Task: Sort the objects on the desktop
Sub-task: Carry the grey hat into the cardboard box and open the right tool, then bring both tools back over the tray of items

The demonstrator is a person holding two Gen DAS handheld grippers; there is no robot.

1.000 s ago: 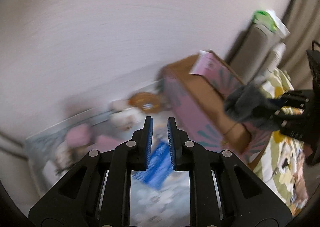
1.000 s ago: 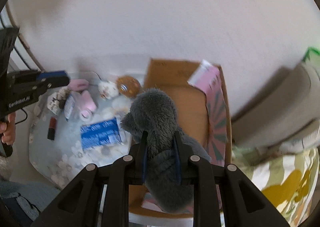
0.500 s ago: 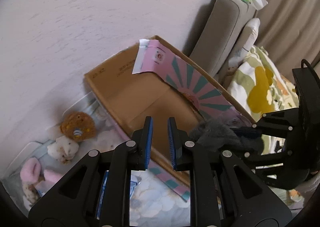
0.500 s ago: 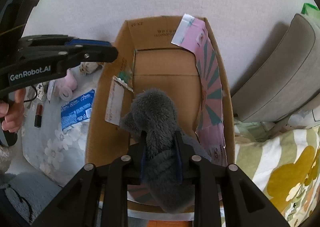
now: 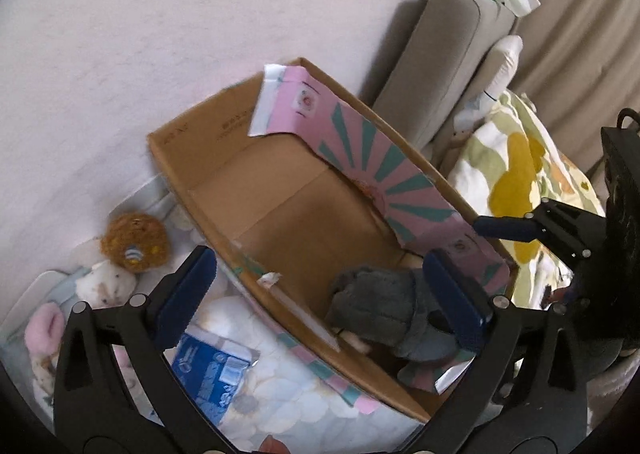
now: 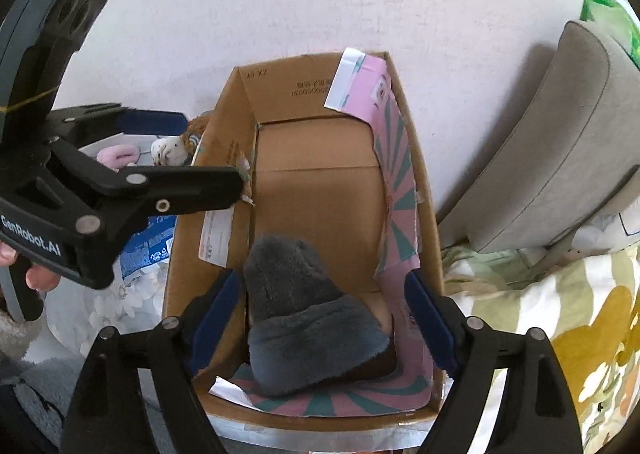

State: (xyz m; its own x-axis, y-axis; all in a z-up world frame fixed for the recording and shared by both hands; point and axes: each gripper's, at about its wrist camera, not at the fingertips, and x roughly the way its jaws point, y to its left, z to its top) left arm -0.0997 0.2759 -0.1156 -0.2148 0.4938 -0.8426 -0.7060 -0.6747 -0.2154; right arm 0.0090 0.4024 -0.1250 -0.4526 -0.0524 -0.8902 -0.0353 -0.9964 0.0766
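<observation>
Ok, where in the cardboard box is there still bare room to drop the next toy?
The far half of the cardboard box floor is bare, bordered by the printed end wall and pink liner. The near end is crowded by the grey plush.

The left tongs (image 5: 320, 294) are pointing steeply down, and their jaws have just been opening; now they are standing wide apart with nothing pinched. The right tongs (image 6: 324, 318) are pointing down too. Their jaws have just been opening as well, and the blue pads (image 6: 428, 318) are pressing on nothing. At nine o'clock in the right view, a hand (image 6: 24, 266) is gripping the left handle.
</observation>
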